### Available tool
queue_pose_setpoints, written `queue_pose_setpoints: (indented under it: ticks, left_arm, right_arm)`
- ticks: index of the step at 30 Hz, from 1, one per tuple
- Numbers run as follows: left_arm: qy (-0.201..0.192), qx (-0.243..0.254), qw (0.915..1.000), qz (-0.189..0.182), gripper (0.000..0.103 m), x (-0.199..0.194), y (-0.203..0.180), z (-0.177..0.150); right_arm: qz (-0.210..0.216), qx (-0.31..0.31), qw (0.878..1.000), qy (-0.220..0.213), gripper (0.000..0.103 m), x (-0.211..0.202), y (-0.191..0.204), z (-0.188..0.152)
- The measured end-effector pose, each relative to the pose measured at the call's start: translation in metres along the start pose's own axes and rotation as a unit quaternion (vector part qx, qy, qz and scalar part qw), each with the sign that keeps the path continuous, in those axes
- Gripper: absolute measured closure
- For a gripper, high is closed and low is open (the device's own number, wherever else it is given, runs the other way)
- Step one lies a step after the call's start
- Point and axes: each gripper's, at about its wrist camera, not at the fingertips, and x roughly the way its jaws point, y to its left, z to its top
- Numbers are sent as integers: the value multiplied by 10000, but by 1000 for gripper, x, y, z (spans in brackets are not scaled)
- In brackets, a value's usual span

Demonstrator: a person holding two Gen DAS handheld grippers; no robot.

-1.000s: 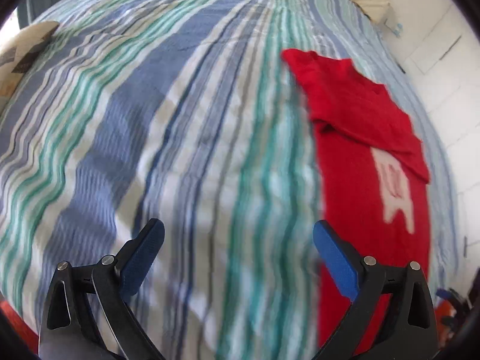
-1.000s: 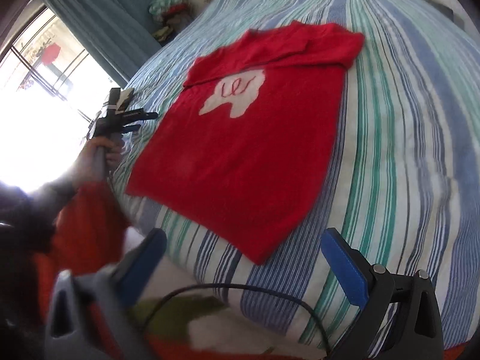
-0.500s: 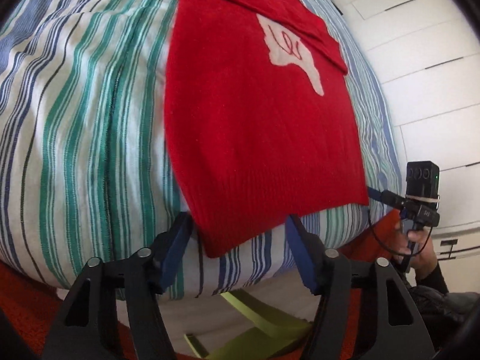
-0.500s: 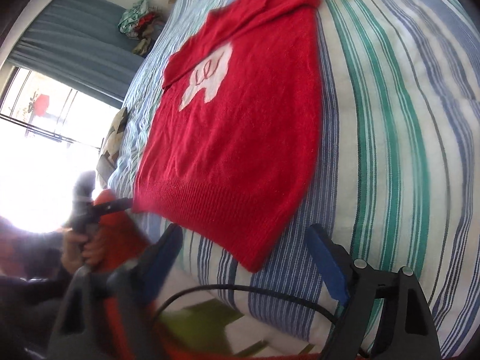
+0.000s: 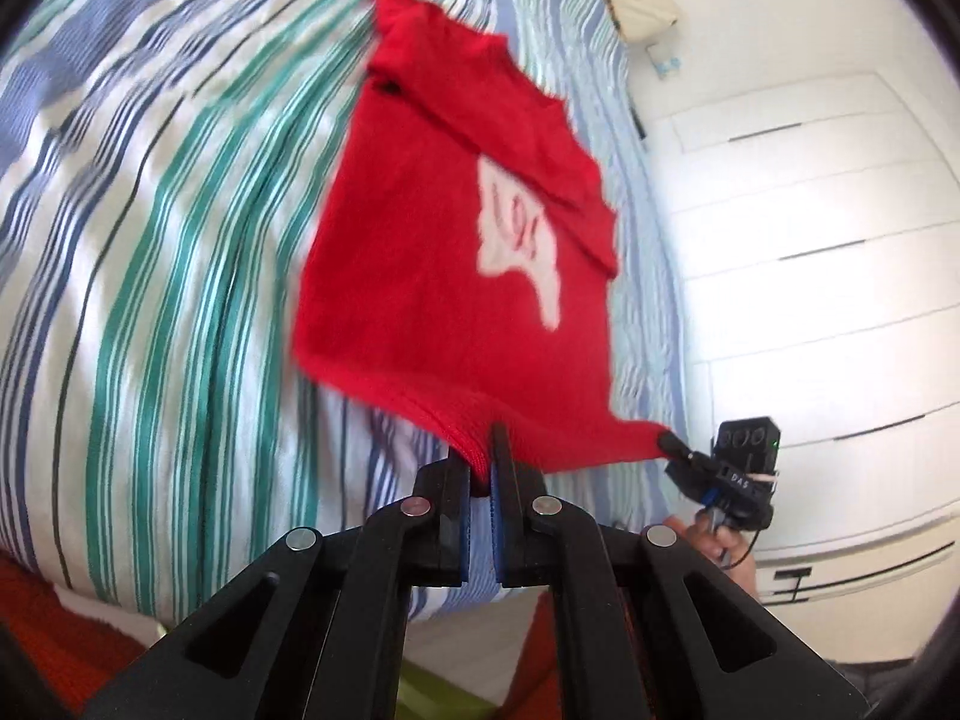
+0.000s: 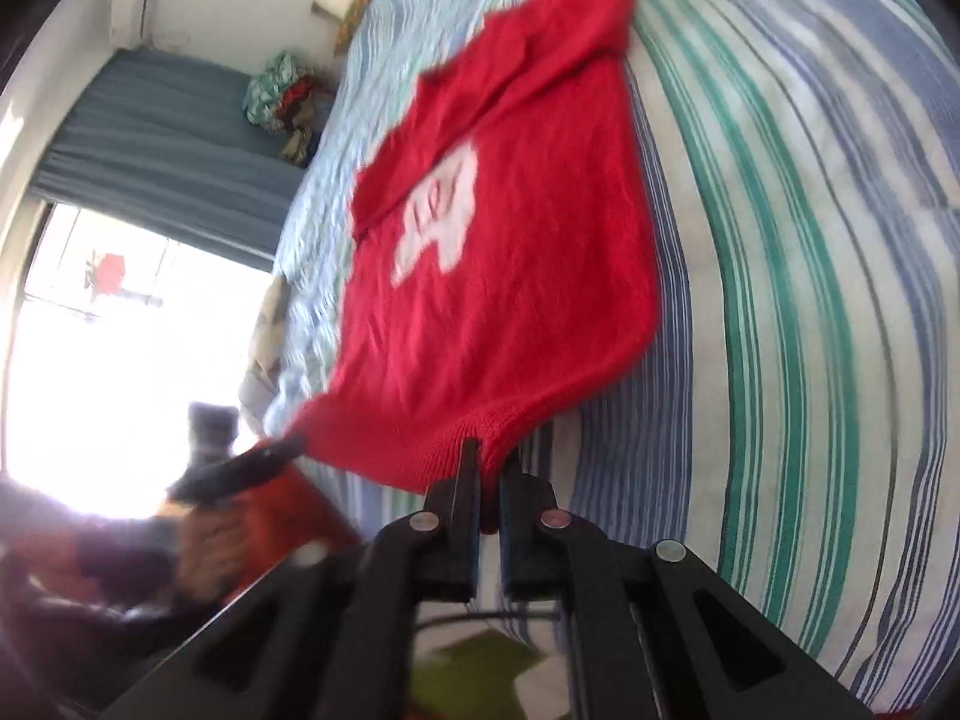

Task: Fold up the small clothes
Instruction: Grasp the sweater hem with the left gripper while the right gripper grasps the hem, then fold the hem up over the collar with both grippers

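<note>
A small red knit sweater (image 5: 432,276) with a white patch (image 5: 522,240) lies on a striped bed, its sleeves folded across the top. My left gripper (image 5: 480,468) is shut on the sweater's bottom hem and lifts it off the bed. My right gripper (image 6: 489,480) is shut on the hem of the same sweater (image 6: 498,276) at the other corner. Each gripper shows in the other's view: the right one (image 5: 678,447) pinches the right hem corner, and the left one (image 6: 282,450) pinches the left corner. The hem hangs stretched between them.
The bed has a cover (image 5: 150,300) striped blue, green and white. White cupboard doors (image 5: 810,300) stand to the right. A bright window (image 6: 120,330) and blue curtain (image 6: 168,138) are on the left. A green object (image 6: 474,678) lies on the floor below.
Both grippers were open in front of the hem corners half a second ago. Now both have shut on the hem and raised it off the bed edge.
</note>
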Motion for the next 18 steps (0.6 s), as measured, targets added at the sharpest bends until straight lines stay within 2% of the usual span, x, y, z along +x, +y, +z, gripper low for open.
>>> queue_pose_setpoints:
  ticks: [4, 8, 11, 13, 18]
  left_arm:
    - [-550, 328, 9978, -164, 100, 3, -28, 82]
    - [-780, 528, 9955, 108, 100, 34, -44, 170]
    - [-926, 595, 9924, 558, 100, 65, -47, 228]
    - [-977, 559, 9898, 869, 100, 84, -42, 257]
    - [-933, 648, 9818, 1524, 98, 123, -31, 295]
  right_arm:
    - [287, 70, 9952, -938, 98, -12, 12, 60]
    - [224, 71, 9861, -1643, 98, -1, 17, 149]
    - [-32, 74, 9821, -1882, 98, 21, 13, 214]
    - [-201, 140, 9815, -1897, 98, 40, 9, 252]
    - [-632, 343, 9799, -1861, 98, 81, -16, 310]
